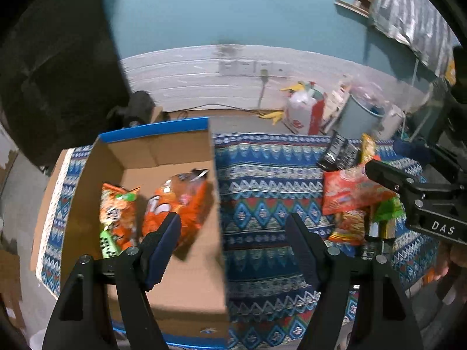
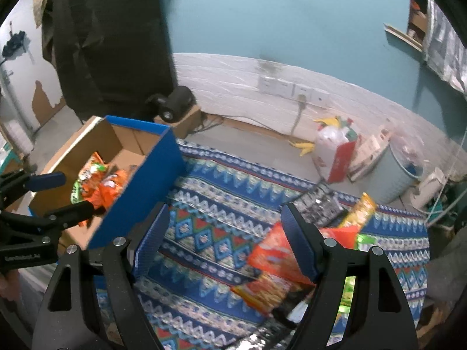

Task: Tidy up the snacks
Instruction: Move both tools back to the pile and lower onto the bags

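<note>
Snacks (image 2: 274, 259) | heaped on cloth (image 2: 204, 233), two in box (image 1: 175, 277) | I judge them light, crinkly, slippery; pinch an edge seam | left gripper (image 1: 233, 227), right gripper (image 2: 224, 218) both spread, empty

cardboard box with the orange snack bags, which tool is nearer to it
Left. The left tool hangs open over the cardboard box edge, while the right tool is open over the snack pile beside it.

Patterned blue cloth (image 1: 262, 175), white-and-red bag (image 1: 305, 108), grey bin (image 1: 360, 118) beyond
</note>
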`<state>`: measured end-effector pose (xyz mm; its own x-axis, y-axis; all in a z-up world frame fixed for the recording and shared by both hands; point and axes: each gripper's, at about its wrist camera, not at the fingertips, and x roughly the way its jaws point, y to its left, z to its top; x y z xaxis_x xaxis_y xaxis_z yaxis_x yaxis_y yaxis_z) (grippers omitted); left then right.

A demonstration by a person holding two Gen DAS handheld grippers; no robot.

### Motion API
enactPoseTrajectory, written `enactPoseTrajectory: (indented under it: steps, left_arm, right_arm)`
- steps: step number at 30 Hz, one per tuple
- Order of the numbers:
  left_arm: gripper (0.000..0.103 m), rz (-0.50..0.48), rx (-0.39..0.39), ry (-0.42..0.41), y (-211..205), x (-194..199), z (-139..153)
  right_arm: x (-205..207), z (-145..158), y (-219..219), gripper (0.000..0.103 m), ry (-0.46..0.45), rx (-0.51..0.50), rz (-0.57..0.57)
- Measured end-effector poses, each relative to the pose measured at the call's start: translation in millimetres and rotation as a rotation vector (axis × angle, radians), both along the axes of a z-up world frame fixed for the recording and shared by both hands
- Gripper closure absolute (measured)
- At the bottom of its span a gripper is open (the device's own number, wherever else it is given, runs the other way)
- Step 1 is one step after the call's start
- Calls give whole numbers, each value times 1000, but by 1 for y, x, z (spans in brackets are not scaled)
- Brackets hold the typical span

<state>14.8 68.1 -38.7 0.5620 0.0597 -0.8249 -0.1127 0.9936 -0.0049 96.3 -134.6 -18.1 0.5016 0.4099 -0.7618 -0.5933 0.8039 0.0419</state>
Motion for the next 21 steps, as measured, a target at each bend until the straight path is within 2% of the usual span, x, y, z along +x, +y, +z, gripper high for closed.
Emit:
enactPoseTrajectory:
  steps: [3,13,21]
  left_arm:
    - [24,-34,11,7,-15,5,-1]
    - [24,-132,-12,68,-64,27,-17]
    - [24,-202,18,107,-99,43,-31]
  right_arm:
    - [4,-2,-17,26,-1,-11,-26]
    - [18,-12,-78,25,28,-24,-125]
    - [24,-31,-116,25,69,-53,-181]
